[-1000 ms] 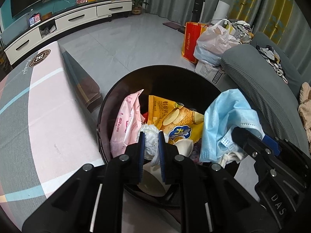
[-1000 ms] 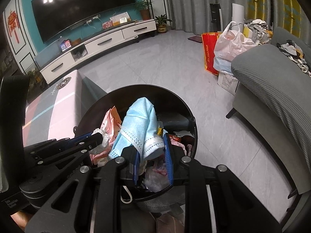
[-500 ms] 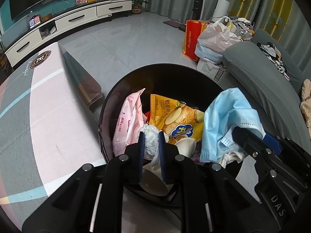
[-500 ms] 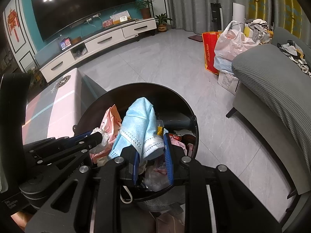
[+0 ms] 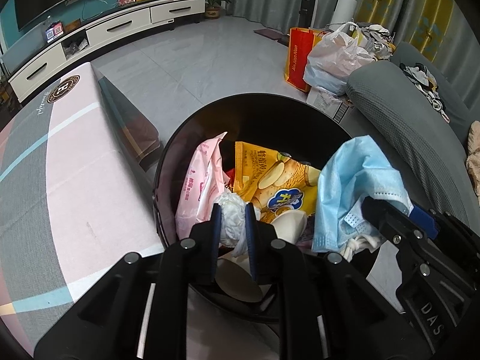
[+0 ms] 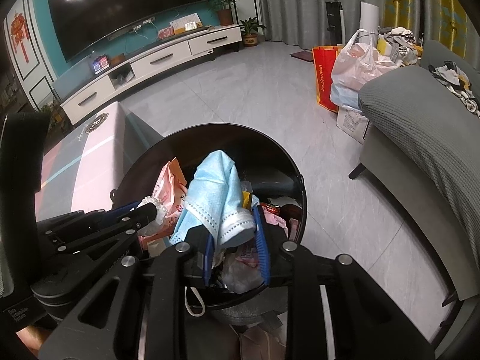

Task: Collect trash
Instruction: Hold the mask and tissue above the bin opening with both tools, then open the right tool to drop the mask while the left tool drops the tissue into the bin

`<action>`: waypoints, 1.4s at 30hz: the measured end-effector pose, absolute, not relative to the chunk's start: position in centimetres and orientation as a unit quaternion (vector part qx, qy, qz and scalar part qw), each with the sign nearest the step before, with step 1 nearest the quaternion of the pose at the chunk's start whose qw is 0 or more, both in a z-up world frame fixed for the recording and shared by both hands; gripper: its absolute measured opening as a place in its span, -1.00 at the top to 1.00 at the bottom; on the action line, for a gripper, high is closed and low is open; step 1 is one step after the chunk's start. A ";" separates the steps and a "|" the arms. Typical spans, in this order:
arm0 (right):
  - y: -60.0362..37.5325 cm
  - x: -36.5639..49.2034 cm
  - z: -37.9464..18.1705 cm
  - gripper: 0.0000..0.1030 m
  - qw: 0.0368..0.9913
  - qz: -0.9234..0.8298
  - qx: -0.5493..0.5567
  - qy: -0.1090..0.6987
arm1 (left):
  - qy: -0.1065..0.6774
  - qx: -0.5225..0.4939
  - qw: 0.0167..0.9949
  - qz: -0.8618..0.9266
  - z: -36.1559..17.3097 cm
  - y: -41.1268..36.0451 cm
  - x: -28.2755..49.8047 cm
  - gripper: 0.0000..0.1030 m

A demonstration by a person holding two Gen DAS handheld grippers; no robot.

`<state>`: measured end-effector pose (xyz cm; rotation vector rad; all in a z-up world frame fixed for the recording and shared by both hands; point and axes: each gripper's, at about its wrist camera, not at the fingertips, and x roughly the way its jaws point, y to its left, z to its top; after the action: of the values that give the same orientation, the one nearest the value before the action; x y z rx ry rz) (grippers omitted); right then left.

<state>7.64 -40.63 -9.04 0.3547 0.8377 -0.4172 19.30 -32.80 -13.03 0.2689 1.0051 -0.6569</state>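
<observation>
A crumpled white tissue (image 5: 230, 220) sits clenched in the left tongs (image 5: 233, 210) over the near side of the black trash bin (image 5: 270, 105). To the right, the right tongs (image 6: 234, 225) grip a blue face mask (image 6: 216, 198) above the same bin. Inside lie a yellow chip bag (image 5: 276, 177) and a pink wrapper (image 5: 199, 180). The pink-and-grey tabletop (image 5: 60, 165) stands just left of the bin.

Both wrist cameras look steeply down from close above the black trash bin (image 5: 168, 162), facing the TV cabinet (image 6: 156, 60) beyond it. The left view sits nearer the bench (image 5: 60, 162); the right, nearer the sofa (image 6: 420, 126). Both share the bin.
</observation>
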 end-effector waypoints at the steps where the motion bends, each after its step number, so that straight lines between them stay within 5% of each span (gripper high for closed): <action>1: -40.6 7.6 -9.0 0.50 0.877 -0.201 0.170 0.401 | 0.472 0.126 0.817 -0.308 -13.1 -32.8 19.3 0.68; 42: -41.0 6.8 -8.6 0.30 0.878 -0.208 0.174 0.394 | 0.463 0.126 0.822 -0.306 -12.2 -32.9 18.6 0.34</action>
<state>6.80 -41.04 -8.63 0.3623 0.8225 -0.4335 18.55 -32.89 -12.17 0.2672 0.9846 -0.6509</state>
